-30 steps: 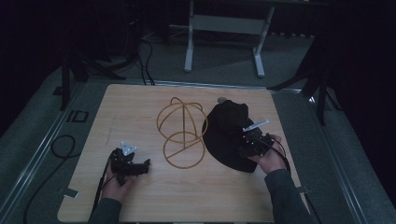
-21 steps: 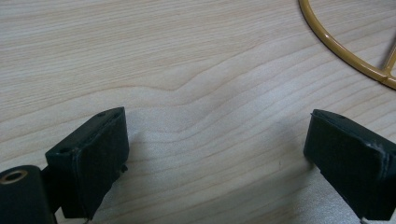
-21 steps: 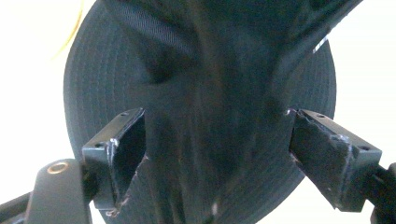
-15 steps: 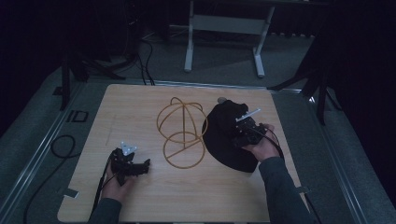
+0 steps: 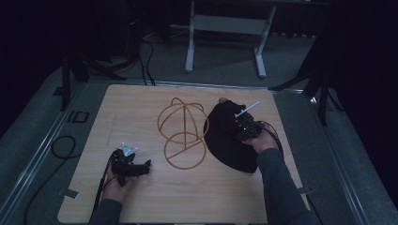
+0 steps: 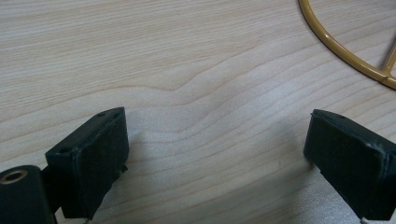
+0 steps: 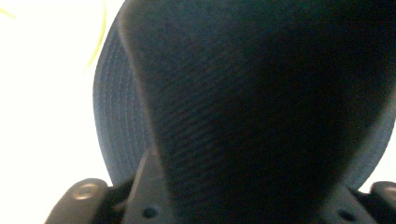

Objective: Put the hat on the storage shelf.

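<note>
High view is showing the right gripper (image 5: 240,127) clamping the black cap (image 5: 225,140), while the left gripper (image 5: 141,168) is resting wide open on bare worktop (image 5: 141,108) near the wire frame (image 5: 182,136).

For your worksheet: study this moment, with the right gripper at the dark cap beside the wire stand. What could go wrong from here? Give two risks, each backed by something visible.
1. The right gripper is on the black fabric baseball cap, whose soft cloth bunches in the right gripper view; the grip might catch only a fold and slip.
2. The cap lies right beside the gold wire dome-shaped stand, which looks light. Lifting the cap could snag or nudge it, while the open left gripper rests apart from it on the wooden table.
</note>
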Tool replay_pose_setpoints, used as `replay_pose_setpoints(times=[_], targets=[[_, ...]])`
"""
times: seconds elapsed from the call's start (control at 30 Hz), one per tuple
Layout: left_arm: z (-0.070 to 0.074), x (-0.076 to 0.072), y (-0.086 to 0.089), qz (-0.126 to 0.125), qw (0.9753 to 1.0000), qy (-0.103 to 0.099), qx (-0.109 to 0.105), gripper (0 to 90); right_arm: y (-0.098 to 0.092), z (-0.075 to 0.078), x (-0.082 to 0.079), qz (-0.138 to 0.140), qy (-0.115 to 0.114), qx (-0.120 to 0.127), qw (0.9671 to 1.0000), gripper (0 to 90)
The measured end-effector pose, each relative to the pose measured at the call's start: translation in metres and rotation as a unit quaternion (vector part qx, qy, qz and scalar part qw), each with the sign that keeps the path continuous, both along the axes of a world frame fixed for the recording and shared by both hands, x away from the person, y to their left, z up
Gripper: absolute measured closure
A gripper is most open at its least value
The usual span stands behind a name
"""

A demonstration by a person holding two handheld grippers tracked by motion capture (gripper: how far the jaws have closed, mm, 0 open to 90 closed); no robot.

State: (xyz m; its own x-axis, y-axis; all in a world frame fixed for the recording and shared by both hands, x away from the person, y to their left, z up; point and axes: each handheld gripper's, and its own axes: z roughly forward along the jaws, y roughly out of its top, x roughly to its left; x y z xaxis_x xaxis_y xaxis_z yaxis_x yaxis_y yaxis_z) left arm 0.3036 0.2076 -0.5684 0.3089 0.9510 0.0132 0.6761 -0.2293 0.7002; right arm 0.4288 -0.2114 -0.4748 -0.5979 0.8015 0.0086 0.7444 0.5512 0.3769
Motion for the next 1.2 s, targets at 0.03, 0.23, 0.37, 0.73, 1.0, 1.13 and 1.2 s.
replay_pose_setpoints(times=[0.03, 0.23, 0.37, 0.73, 1.0, 1.13, 1.2], targets=[[0.0, 0.0, 0.0, 0.0, 1.0, 0.0, 0.0, 7.0, 0.001, 0.001, 0.0, 0.005, -0.001, -0.009, 0.9999, 78.3], [0.0, 0.0, 0.0, 0.0, 1.0, 0.0, 0.0, 7.0, 0.007, 0.007, 0.001, 0.024, -0.002, -0.04, 0.9989, 85.2], [0.0, 0.0, 0.0, 0.0, 1.0, 0.0, 0.0, 7.0, 0.008, 0.015, 0.002, 0.029, -0.008, -0.046, 0.9985, 86.8], [0.0, 0.0, 0.0, -0.002, 1.0, 0.0, 0.002, 7.0, 0.003, 0.037, 0.003, 0.035, -0.026, -0.04, 0.9983, 87.6], [0.0, 0.0, 0.0, -0.001, 1.0, 0.001, 0.002, 7.0, 0.0, 0.047, 0.002, 0.04, -0.033, -0.046, 0.9976, 87.6], [0.0, 0.0, 0.0, -0.001, 1.0, 0.001, 0.002, 7.0, -0.003, 0.056, 0.002, 0.048, -0.041, -0.046, 0.9969, 87.6], [0.0, 0.0, 0.0, -0.001, 1.0, 0.001, 0.002, 7.0, -0.003, 0.059, 0.002, 0.05, -0.045, -0.048, 0.9966, 87.5]])
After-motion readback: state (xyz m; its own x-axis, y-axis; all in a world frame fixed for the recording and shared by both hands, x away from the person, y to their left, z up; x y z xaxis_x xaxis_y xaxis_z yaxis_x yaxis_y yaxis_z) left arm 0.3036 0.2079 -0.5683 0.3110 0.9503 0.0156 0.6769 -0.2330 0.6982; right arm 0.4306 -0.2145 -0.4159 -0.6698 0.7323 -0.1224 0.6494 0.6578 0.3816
